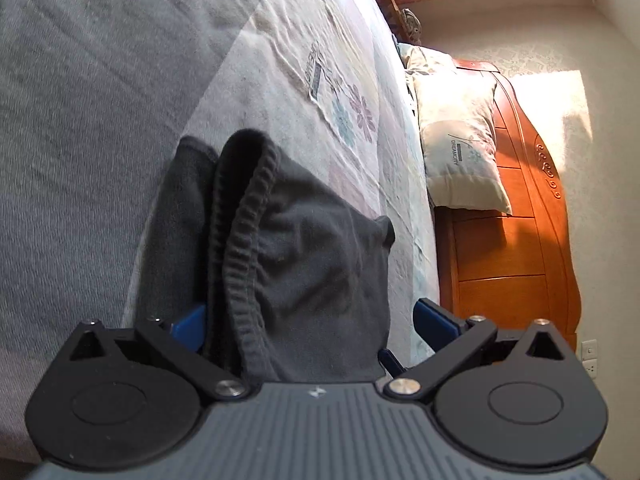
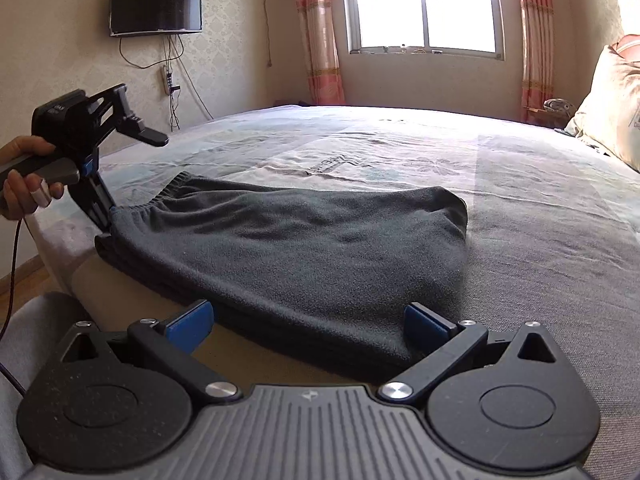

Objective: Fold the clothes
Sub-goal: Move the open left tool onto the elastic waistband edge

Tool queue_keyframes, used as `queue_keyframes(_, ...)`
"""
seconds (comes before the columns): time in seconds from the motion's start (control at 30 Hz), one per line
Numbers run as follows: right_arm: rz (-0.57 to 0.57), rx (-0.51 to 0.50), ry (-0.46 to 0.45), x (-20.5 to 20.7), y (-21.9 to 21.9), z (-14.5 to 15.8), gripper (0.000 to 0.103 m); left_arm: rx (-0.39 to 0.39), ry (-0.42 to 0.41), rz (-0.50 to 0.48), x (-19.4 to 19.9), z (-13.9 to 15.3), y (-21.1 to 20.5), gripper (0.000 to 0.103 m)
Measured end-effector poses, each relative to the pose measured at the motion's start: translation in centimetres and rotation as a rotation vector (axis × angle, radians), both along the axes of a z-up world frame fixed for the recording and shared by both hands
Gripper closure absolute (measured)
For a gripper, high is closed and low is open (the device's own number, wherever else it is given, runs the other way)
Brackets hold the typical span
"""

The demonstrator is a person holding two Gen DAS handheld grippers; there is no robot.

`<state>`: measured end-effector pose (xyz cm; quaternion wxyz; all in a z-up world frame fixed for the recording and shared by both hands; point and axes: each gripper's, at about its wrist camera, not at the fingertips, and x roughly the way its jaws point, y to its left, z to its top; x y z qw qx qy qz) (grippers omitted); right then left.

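Left gripper (image 1: 308, 328): jaws spread wide in its own view, blue pads showing on either side of a bunched dark grey garment (image 1: 288, 248) that fills the gap between them; no pad seen pressing the cloth there. From the right wrist view, same left gripper (image 2: 105, 222) seen from the side, tips down at the elastic waistband end of the garment, touching or pinching the edge; cannot tell which, so its hold stays uncertain. Held by a hand (image 2: 24, 178) with a white band on one finger, cable trailing below.

Right gripper (image 2: 310, 326): jaws released, set wide, the near folded edge of the garment (image 2: 320, 248) lying between and just ahead of the blue pads, not clamped.

Garment spread flat across the near part of the bed (image 2: 520, 208), waistband to the left, rounded fold to the right, near edge hanging close to the mattress side.

Only in the left view: wooden headboard (image 1: 516, 248), pillow (image 1: 460, 148) leaning on it, ribbed waistband close up. Only in the right view: window (image 2: 426, 4), curtains (image 2: 318, 32), wall-mounted television (image 2: 156, 4).
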<state>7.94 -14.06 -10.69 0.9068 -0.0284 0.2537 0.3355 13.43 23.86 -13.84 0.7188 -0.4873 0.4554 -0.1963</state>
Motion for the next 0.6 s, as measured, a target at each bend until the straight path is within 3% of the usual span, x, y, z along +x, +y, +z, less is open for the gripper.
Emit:
queue_keyframes(0.27,0.007,0.032,0.034,1.0,0.9,1.1,0.0,0.001,-0.014,0.014,5.3,0.2,-0.1,0.001)
queue_keyframes(0.5,-0.018,0.052,0.033,0.9,0.3,2.2,0.0,0.005,0.007,-0.123,2.4,0.1,-1.3,0.001)
queue_keyframes(0.6,-0.022,0.057,0.048,1.1,0.1,2.2,0.0,-0.046,0.008,-0.089,2.6,-0.9,-0.4,0.001)
